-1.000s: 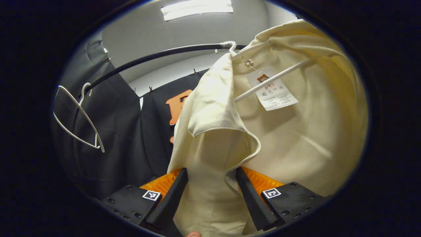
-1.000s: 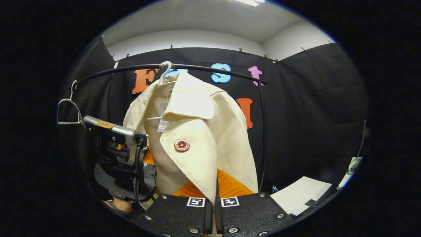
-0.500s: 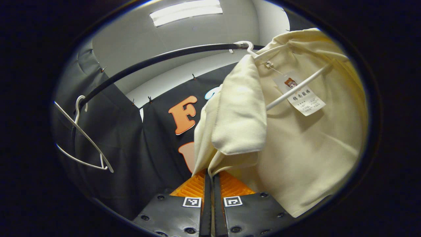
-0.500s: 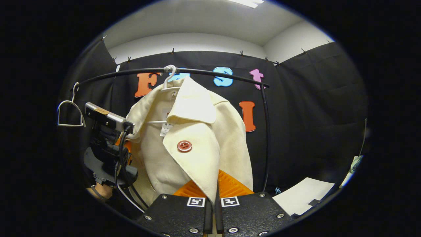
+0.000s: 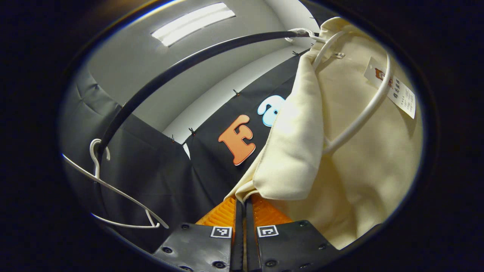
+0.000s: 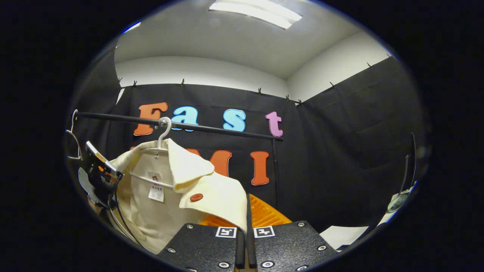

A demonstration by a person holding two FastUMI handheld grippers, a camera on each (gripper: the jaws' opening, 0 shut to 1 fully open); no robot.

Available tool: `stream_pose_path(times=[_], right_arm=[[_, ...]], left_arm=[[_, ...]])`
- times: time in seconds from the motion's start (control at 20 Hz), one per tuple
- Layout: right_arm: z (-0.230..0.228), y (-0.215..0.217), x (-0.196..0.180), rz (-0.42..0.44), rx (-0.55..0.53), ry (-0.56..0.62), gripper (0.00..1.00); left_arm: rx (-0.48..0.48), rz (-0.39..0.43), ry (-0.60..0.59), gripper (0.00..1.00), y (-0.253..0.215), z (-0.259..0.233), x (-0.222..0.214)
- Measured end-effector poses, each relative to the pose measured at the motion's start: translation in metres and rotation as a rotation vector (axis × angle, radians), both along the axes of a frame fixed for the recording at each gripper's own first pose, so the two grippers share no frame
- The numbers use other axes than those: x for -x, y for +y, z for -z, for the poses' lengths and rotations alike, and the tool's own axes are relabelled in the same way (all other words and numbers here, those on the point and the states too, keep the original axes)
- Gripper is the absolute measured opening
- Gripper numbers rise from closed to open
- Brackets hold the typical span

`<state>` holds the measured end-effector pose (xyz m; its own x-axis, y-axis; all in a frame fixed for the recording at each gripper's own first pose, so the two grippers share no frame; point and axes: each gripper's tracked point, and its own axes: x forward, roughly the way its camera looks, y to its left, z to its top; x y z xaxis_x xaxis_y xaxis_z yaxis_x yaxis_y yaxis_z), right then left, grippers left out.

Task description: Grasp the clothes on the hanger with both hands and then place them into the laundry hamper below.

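Black cloth backs a rail (image 6: 211,128). Both grippers' (image 5: 244,211) (image 6: 247,223) fingers are clamped on the coat's (image 5: 363,158) (image 6: 151,211) 2 front edges, its hanger (image 6: 162,130) above them.

Your cream coat (image 6: 159,211) carries one rust-red button (image 6: 196,197) and a white tag (image 5: 401,92); its hanger (image 5: 359,113) is white, the rail (image 5: 181,68) above your jaws black.
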<state>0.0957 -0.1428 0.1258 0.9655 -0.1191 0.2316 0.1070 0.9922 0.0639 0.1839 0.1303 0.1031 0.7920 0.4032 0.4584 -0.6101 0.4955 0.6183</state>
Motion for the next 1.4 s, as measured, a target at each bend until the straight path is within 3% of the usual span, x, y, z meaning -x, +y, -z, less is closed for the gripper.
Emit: stream_pose_path(times=[0.3, 0.5, 0.55, 0.6, 0.7, 0.95, 1.4], right_arm=[[-0.077, -0.038, -0.026, 0.056, 0.074, -0.096, 0.02], [-0.132, -0.057, -0.050, 0.084, 0.131, -0.165, 0.02], [-0.141, -0.062, -0.059, 0.092, 0.134, -0.176, 0.02], [-0.148, -0.069, -0.070, 0.104, 0.135, -0.178, 0.02], [-0.155, -0.082, -0.093, 0.128, 0.129, -0.173, 0.02], [-0.112, -0.089, -0.126, 0.115, 0.092, -0.094, 0.02], [-0.025, -0.062, -0.129, 0.023, -0.008, 0.002, 0.02]], left_arm=[[-0.037, 0.029, -0.032, 0.10, -0.003, -0.029, -0.017], [-0.001, 0.064, -0.038, 0.10, -0.002, -0.042, -0.043], [-0.009, 0.072, -0.044, 0.05, -0.004, -0.048, -0.049], [-0.023, 0.081, -0.051, 0.10, -0.008, -0.053, -0.053], [-0.048, 0.101, -0.057, 0.10, -0.019, -0.057, -0.061], [0.008, 0.130, 0.023, 0.10, -0.012, -0.025, -0.091], [0.110, 0.089, 0.113, 0.08, 0.022, 0.032, -0.096]])
